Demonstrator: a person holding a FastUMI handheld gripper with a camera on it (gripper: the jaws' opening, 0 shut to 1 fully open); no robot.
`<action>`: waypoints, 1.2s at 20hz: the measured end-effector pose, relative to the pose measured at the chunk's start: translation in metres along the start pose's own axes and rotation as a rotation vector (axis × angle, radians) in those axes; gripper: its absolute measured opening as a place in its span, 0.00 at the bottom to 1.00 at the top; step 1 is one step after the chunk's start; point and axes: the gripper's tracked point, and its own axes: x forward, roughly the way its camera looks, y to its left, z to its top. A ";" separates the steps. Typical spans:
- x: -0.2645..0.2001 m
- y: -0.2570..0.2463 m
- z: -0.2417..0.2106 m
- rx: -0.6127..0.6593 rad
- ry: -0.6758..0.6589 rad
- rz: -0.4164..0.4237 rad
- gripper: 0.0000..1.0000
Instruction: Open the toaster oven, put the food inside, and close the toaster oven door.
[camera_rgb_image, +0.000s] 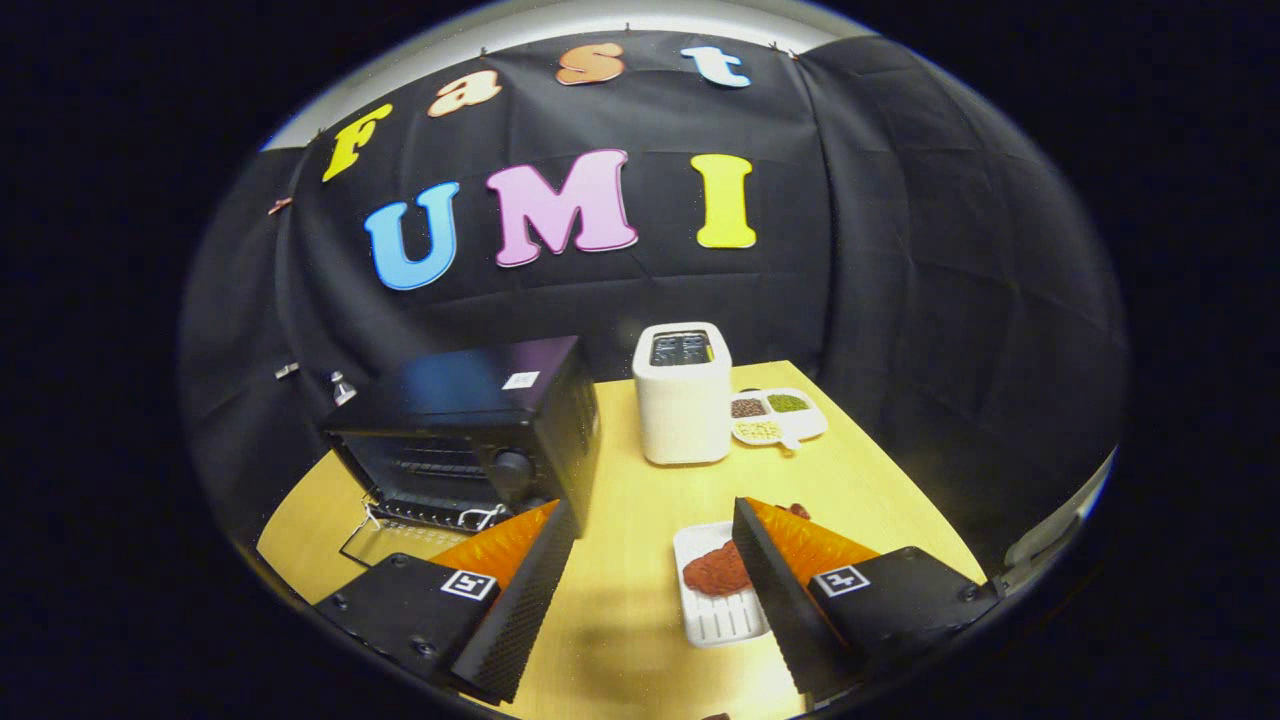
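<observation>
**Q:** Gripper view. What did the task's things look like, and how would they handle?

**A:** The oven (470, 430) stood on the table (640, 520), beyond my left finger, with its door (400, 540) already let down flat toward me. I judged the door stiff and hinged, best moved by its front edge. The food (715, 570), a reddish slab, lay on a white ribbed tray (715, 610) just ahead of my right finger and partly hidden behind it. I took it for soft and perhaps a little slick, light in weight, so it wanted a gentle pinch across its width, or I could lift the tray by its rim.

**Q:** And the tongs?

**A:** My gripper (655, 520) was spread wide, its fingers well apart and holding nothing. Bare table showed between them.

**Q:** Its pose?

**A:** It hung above the near table edge, tilted down and forward, pointing between oven and tray. I judged a turn to the right was needed to bring the food between the fingers.

**Q:** Anything else nearby?

**A:** A white toaster (682, 405) stood beyond, just right of the oven, and a divided dish (780, 415) of small portions lay beside it.
</observation>
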 end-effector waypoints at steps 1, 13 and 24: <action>0.004 -0.013 -0.002 0.024 0.007 -0.007 0.99; 0.075 -0.081 -0.070 0.241 0.162 0.051 0.91; 0.092 -0.070 -0.085 0.543 0.268 0.169 0.24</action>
